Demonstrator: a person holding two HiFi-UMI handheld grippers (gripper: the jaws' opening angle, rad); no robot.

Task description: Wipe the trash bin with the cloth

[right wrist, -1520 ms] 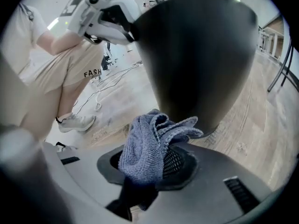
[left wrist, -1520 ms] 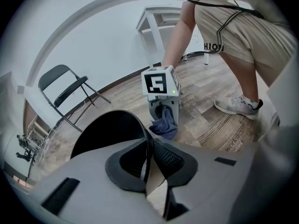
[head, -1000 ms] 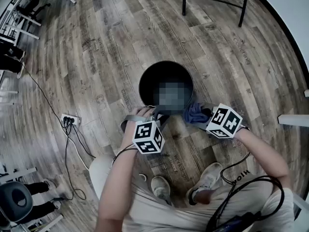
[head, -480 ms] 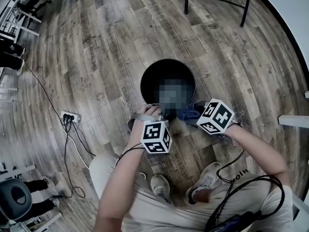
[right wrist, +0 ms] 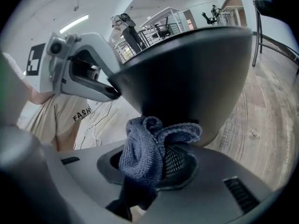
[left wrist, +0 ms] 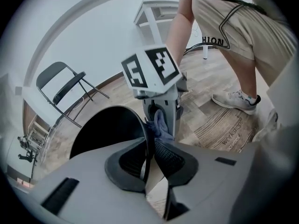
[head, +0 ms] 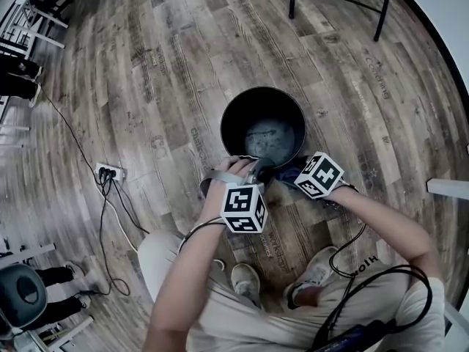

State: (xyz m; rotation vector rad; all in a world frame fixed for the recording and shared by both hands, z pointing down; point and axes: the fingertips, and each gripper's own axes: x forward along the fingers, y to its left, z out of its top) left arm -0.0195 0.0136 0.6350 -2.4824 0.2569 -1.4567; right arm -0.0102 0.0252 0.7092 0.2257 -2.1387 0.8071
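Right gripper (right wrist: 149, 168), fingers clamped on crumpled blue cloth (right wrist: 142, 146), has dropped against the round black trash bin (right wrist: 201, 73); wiping can begin. Left gripper (left wrist: 150, 155), fingers just loosening, pinches its rim

Power strip (head: 108, 173), cables (head: 110, 226) left; folding chair (left wrist: 70, 88).
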